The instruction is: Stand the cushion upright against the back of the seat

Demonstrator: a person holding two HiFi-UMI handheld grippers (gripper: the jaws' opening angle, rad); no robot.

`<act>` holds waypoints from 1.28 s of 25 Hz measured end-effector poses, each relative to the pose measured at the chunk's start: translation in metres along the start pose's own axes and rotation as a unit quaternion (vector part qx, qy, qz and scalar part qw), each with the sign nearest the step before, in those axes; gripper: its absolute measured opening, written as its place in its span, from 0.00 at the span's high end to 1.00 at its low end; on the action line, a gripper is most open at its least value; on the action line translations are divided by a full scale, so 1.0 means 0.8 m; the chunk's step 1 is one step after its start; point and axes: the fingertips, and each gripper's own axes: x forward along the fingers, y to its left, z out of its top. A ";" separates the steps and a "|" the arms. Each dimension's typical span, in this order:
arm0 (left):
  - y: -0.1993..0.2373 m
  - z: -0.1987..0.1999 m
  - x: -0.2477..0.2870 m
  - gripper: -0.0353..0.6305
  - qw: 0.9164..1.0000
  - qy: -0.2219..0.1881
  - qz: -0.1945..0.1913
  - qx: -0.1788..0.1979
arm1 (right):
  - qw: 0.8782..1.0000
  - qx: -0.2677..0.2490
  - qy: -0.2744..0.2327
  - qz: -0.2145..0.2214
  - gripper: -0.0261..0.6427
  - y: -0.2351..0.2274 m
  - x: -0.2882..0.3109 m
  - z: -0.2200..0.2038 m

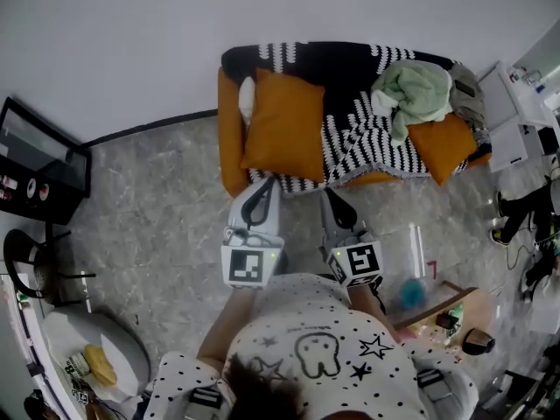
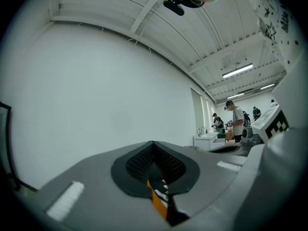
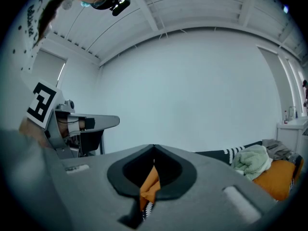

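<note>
In the head view, the left gripper [image 1: 269, 184] and the right gripper [image 1: 329, 196] were held side by side and level, both aimed at the front edge of the seat [image 1: 229, 138]. The orange cushion [image 1: 282, 125] lay on the seat's left end, just ahead of the left jaws and ahead-left of the right jaws; whether it lay flat or leaned on the back could not be told. A black-and-white striped throw [image 1: 363, 138] covered the seat ahead of the right jaws. Farther to their right sat a green cloth [image 1: 416, 90] and a second orange cushion [image 1: 444, 147].

In the left gripper view, the left gripper [image 2: 154, 146] had its jaws closed together with nothing between them. Only a sliver of orange and striped fabric showed through the slot below the tips. People [image 2: 237, 121] stood far off to the right.

In the right gripper view, the right gripper [image 3: 154, 150] also had its jaws together, empty, with orange showing past them through the slot. The green cloth [image 3: 252, 160] and second orange cushion [image 3: 281, 177] lay to the right of the jaws.
</note>
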 end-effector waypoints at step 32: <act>0.045 -0.024 0.098 0.95 0.999 0.021 0.017 -0.019 | 0.997 -0.037 0.003 0.069 0.96 -0.054 0.118 0.018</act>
